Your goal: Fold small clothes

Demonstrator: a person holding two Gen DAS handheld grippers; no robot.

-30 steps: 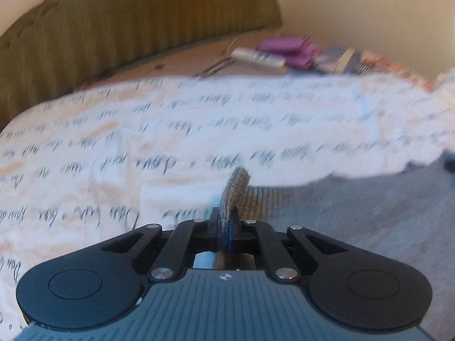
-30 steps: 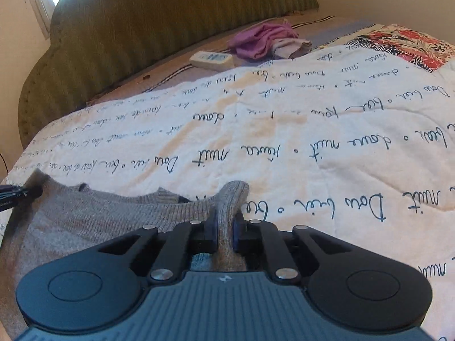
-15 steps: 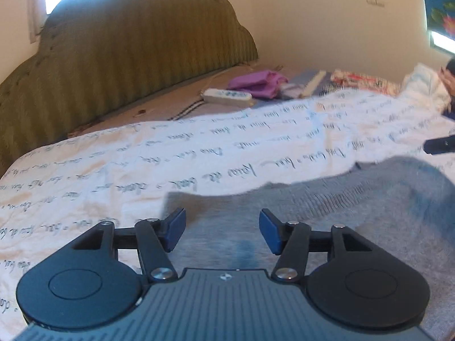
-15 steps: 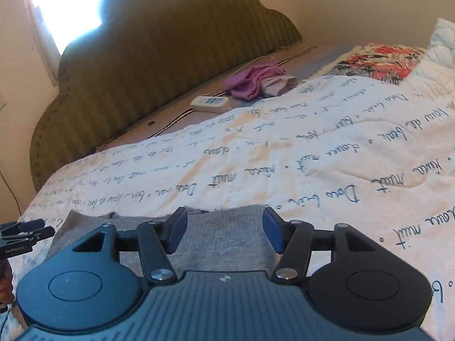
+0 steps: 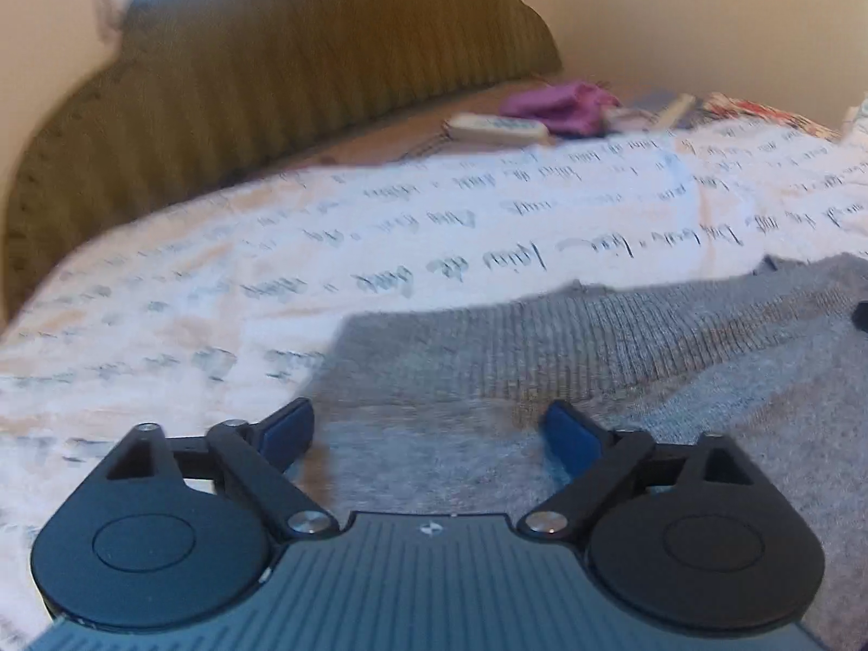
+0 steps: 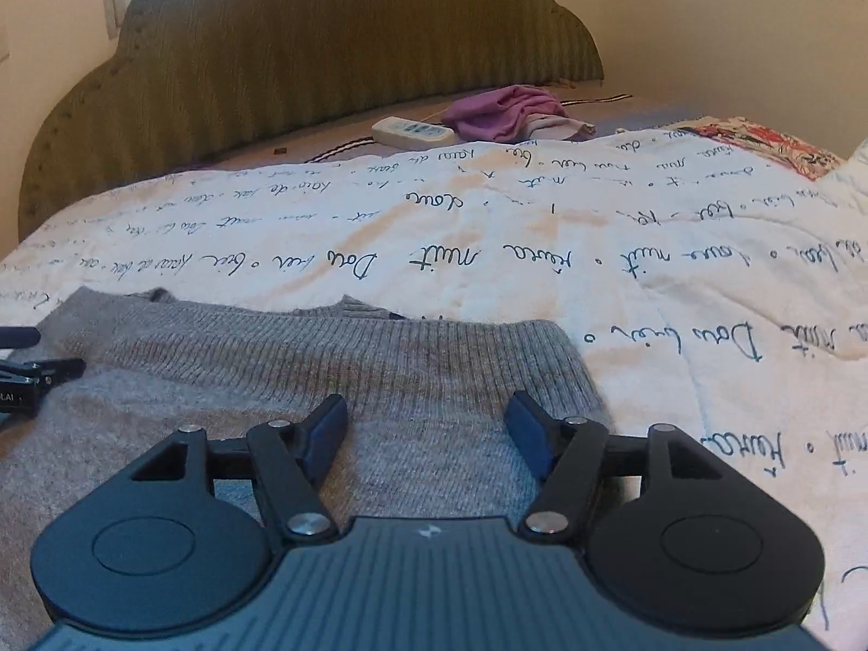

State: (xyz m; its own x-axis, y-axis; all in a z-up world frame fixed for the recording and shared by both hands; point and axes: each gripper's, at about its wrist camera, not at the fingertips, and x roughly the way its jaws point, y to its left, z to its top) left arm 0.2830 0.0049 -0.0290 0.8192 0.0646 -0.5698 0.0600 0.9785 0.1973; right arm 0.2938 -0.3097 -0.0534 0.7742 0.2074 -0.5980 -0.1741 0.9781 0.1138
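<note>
Grey knit sweater (image 6: 336, 380), pinched a second ago, now lies flat on the bed (image 6: 542, 249); left gripper (image 5: 428, 434) and right gripper (image 6: 426, 423) are opening, released—one fold apparently laid.

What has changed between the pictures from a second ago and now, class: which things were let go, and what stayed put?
Both grippers let go: a second ago the left gripper and right gripper each pinched an edge of the grey sweater; now their jaws are opening, off the knit, which lies flat beneath them. The bedspread, purple cloth and white remote stayed where they were.
</note>
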